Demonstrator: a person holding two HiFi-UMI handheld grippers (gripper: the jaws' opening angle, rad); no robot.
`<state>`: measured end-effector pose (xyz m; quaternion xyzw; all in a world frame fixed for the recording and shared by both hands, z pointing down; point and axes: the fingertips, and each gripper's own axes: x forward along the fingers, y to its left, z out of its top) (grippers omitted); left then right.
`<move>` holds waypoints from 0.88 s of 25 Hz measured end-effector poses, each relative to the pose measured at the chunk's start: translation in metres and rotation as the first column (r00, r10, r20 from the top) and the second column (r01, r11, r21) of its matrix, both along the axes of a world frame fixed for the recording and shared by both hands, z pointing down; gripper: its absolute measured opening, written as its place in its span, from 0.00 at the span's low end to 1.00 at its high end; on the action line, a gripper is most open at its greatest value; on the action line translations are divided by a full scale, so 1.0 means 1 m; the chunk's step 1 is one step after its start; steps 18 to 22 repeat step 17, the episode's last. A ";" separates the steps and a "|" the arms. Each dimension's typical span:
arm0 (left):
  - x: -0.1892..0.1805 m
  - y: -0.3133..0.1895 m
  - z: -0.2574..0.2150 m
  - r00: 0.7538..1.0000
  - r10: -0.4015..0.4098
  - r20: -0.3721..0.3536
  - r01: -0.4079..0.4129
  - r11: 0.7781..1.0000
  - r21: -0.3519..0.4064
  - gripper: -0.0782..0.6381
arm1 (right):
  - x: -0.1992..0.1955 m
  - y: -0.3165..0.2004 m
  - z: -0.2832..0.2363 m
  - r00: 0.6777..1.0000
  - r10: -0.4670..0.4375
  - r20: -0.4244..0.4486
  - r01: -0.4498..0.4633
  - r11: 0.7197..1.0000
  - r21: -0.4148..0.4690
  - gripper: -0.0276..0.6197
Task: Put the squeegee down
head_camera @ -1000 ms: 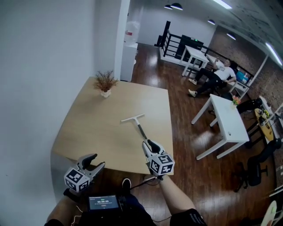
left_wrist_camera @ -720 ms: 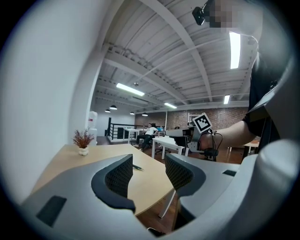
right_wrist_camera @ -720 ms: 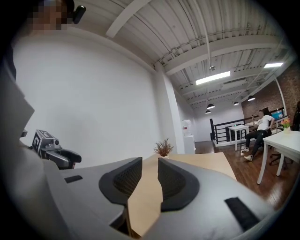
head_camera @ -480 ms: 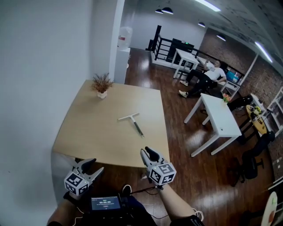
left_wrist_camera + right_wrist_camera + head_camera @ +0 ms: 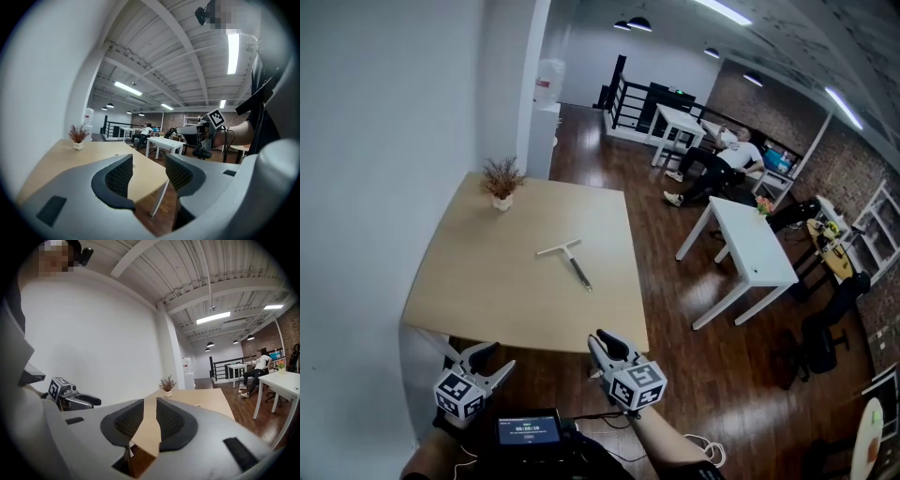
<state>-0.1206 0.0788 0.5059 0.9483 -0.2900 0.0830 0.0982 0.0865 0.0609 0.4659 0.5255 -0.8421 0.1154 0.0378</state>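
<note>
Squeegee (image 5: 565, 258) on the desk (image 5: 478, 281), probably light and stiff, best grabbed mid-handle; left hand-held gripper (image 5: 490, 360) and right hand-held gripper (image 5: 607, 340) gape empty.

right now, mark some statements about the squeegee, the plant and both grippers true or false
1. The squeegee lies flat on the wooden table. True.
2. The right gripper grips the squeegee. False: its jaws stand apart with nothing between them.
3. The potted plant stands near the table's far corner by the wall. True.
4. The left gripper is shut on the plant. False: its jaws are apart and empty.
</note>
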 end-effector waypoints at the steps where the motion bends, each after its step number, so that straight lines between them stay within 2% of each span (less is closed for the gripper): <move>1: 0.001 0.000 0.003 1.000 0.007 0.006 -0.007 1.000 0.004 0.41 | 0.000 0.002 0.000 1.000 0.000 0.003 0.000 1.000 0.000 0.21; 7: 0.008 0.000 0.007 1.000 0.022 0.013 -0.022 1.000 0.005 0.41 | 0.002 0.009 -0.002 1.000 -0.010 -0.001 0.010 1.000 -0.005 0.21; 22: -0.005 -0.002 0.011 1.000 0.010 0.013 -0.010 1.000 0.014 0.41 | -0.012 0.003 -0.002 0.999 -0.026 0.027 0.025 1.000 0.007 0.21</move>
